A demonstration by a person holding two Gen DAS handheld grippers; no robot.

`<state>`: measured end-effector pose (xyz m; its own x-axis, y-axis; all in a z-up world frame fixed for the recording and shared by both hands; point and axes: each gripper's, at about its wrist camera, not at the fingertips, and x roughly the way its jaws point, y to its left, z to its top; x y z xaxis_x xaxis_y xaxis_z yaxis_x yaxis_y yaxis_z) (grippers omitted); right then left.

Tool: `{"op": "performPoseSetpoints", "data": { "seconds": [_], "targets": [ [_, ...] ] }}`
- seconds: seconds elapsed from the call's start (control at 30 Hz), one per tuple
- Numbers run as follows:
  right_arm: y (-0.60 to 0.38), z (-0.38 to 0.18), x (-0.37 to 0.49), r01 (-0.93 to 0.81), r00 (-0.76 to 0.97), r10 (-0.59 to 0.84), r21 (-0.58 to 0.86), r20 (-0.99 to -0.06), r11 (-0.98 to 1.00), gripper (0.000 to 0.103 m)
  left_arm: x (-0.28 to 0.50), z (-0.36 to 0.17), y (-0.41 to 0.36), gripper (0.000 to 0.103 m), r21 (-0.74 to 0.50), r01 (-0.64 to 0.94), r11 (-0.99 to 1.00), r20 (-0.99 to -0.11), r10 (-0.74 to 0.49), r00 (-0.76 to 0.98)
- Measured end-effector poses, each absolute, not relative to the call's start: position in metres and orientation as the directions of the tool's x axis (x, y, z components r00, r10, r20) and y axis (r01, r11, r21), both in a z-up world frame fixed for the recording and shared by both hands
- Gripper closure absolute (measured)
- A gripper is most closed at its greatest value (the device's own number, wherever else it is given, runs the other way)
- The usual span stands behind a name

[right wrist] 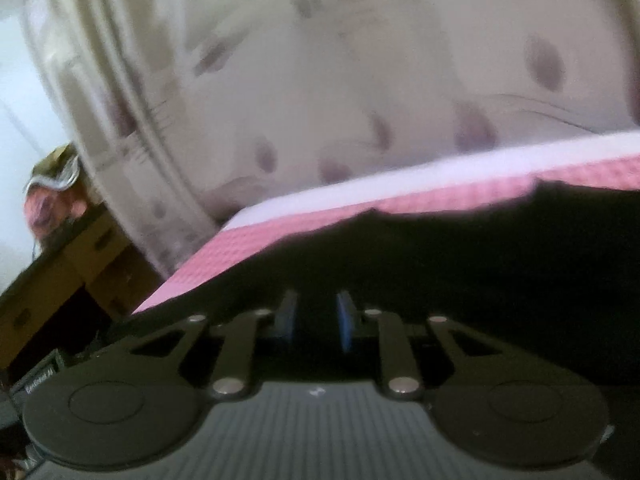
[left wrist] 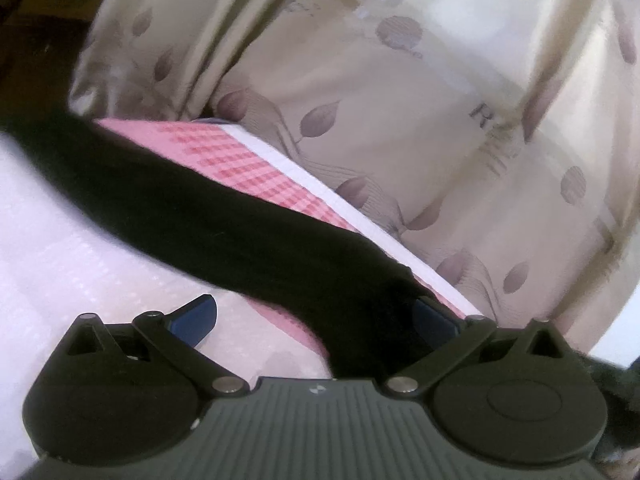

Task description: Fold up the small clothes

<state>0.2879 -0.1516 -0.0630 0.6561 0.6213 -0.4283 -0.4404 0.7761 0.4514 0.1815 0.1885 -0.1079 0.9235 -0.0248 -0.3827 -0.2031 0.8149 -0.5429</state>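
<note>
The black garment [left wrist: 224, 216] is lying across the pink checked cloth [left wrist: 240, 160]. Left tongs [left wrist: 316, 320] are standing wide, garment between them. Right tongs [right wrist: 316, 316] are standing narrowly parted over the garment; grip cannot be told. A leaf-patterned curtain [left wrist: 400, 120] is hanging behind.

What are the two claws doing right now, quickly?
Left claw: open, black garment lying between its fingers.
Right claw: nearly closed over the black garment; grip cannot be told.

A black garment [left wrist: 208, 208] lies stretched diagonally across the pink checked cloth [left wrist: 240, 160].
</note>
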Motion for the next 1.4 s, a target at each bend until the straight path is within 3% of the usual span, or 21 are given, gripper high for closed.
{"op": "performPoseSetpoints", "data": {
  "seconds": [0.1,0.17,0.27,0.43,0.53,0.6,0.7,0.9,0.97,1.0,1.03,1.1,1.13,1.17,1.27,1.4],
  "targets": [
    [-0.11,-0.078,0.298,-0.509,0.566,0.588,0.316,-0.578,0.801,0.083,0.175,-0.104,0.207,0.001,-0.577,-0.228,0.784,-0.397,-0.026,0.917],
    [-0.109,-0.072,0.291,-0.519,0.597,0.582,0.287,-0.552,0.805,0.082,0.163,-0.097,0.223,0.001,-0.561,-0.268,0.783,-0.399,0.027,0.916],
    [-0.137,-0.058,0.272,-0.495,0.665,0.617,0.371,-0.421,0.786,0.082,0.147,-0.088,0.255,0.001,-0.515,-0.319,0.796,-0.421,0.089,0.902],
    [-0.159,-0.057,0.241,-0.523,0.671,0.623,0.339,-0.402,0.782,0.082,0.139,-0.088,0.334,0.005,-0.521,-0.43,0.737,-0.511,0.134,0.849],
    [-0.161,-0.068,0.231,-0.52,0.665,0.601,0.303,-0.443,0.798,0.082,0.135,-0.093,0.39,0.015,-0.628,-0.467,0.622,-0.533,0.094,0.841],
    [-0.162,-0.074,0.231,-0.509,0.652,0.6,0.319,-0.463,0.799,0.082,0.13,-0.094,0.424,0.015,-0.687,-0.49,0.536,-0.533,0.085,0.842],
    [-0.164,-0.073,0.234,-0.498,0.66,0.602,0.338,-0.449,0.798,0.082,0.124,-0.101,0.474,0.015,-0.796,-0.475,0.376,-0.524,-0.036,0.851],
    [-0.159,-0.077,0.232,-0.507,0.645,0.597,0.317,-0.476,0.801,0.082,0.15,-0.107,0.503,0.012,-0.793,-0.504,0.343,-0.576,-0.151,0.803],
    [-0.16,-0.077,0.231,-0.508,0.649,0.594,0.312,-0.475,0.803,0.082,0.164,-0.121,0.508,0.02,-0.794,-0.516,0.32,-0.589,-0.197,0.784],
    [-0.161,-0.077,0.231,-0.504,0.65,0.594,0.317,-0.474,0.803,0.082,0.166,-0.128,0.509,0.029,-0.792,-0.529,0.306,-0.596,-0.198,0.778],
    [-0.162,-0.077,0.232,-0.499,0.649,0.595,0.326,-0.473,0.803,0.082,0.17,-0.134,0.509,0.044,-0.79,-0.539,0.293,-0.601,-0.198,0.774],
    [-0.166,-0.078,0.234,-0.485,0.652,0.597,0.349,-0.467,0.802,0.082,0.172,-0.142,0.509,0.065,-0.794,-0.535,0.289,-0.593,-0.177,0.785],
    [-0.168,-0.079,0.234,-0.48,0.653,0.599,0.359,-0.462,0.8,0.082,0.171,-0.14,0.508,0.084,-0.803,-0.52,0.293,-0.576,-0.152,0.804],
    [-0.17,-0.079,0.235,-0.476,0.654,0.602,0.369,-0.458,0.798,0.082,0.167,-0.132,0.503,0.093,-0.797,-0.51,0.325,-0.564,-0.095,0.82],
    [-0.176,-0.08,0.236,-0.457,0.661,0.607,0.405,-0.441,0.792,0.082,0.164,-0.091,0.474,0.094,-0.737,-0.496,0.46,-0.539,0.042,0.841],
    [-0.19,-0.081,0.238,-0.425,0.681,0.616,0.472,-0.396,0.773,0.082,0.171,-0.021,0.415,0.094,-0.703,-0.368,0.609,-0.42,0.062,0.905]
  ]
}}
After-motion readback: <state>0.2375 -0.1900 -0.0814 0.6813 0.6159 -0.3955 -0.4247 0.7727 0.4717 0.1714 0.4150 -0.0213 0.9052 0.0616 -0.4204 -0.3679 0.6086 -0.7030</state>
